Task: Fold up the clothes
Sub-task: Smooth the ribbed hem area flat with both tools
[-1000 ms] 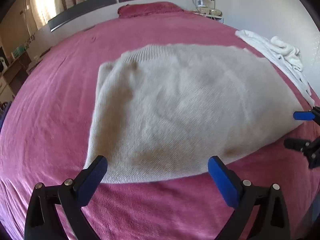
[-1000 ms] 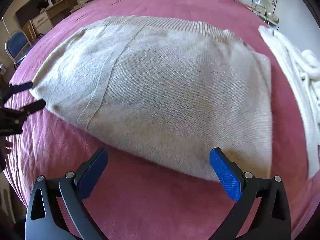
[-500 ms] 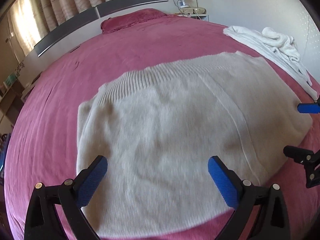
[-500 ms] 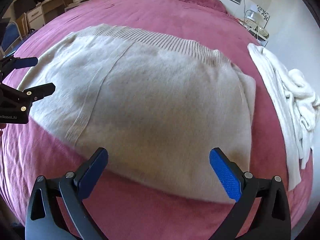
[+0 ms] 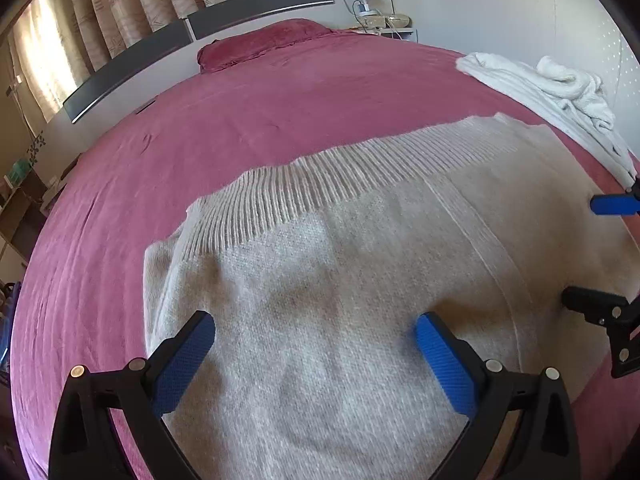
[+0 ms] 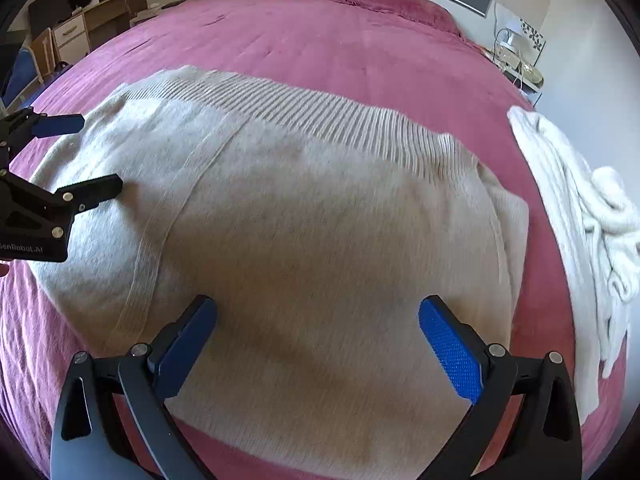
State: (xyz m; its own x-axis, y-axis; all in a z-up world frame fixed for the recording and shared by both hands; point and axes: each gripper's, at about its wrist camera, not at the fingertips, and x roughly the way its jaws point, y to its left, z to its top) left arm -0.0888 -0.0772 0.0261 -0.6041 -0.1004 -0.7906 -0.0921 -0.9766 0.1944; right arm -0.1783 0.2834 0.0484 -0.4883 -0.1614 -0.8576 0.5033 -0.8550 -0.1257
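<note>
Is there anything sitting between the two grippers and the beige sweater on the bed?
Nothing visible. Both the left hand-held gripper and the right hand-held gripper hang open right over the beige sweater. The white garment lies off to the sweater's right, clear of them.

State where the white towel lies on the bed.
In both wrist views the white towel lies bunched along the right edge of the pink bedspread, just right of the beige sweater.

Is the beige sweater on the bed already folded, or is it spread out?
Partly folded: the beige sweater lies flat, but a side layer is tucked underneath at its right edge; no sleeves stick out.
</note>
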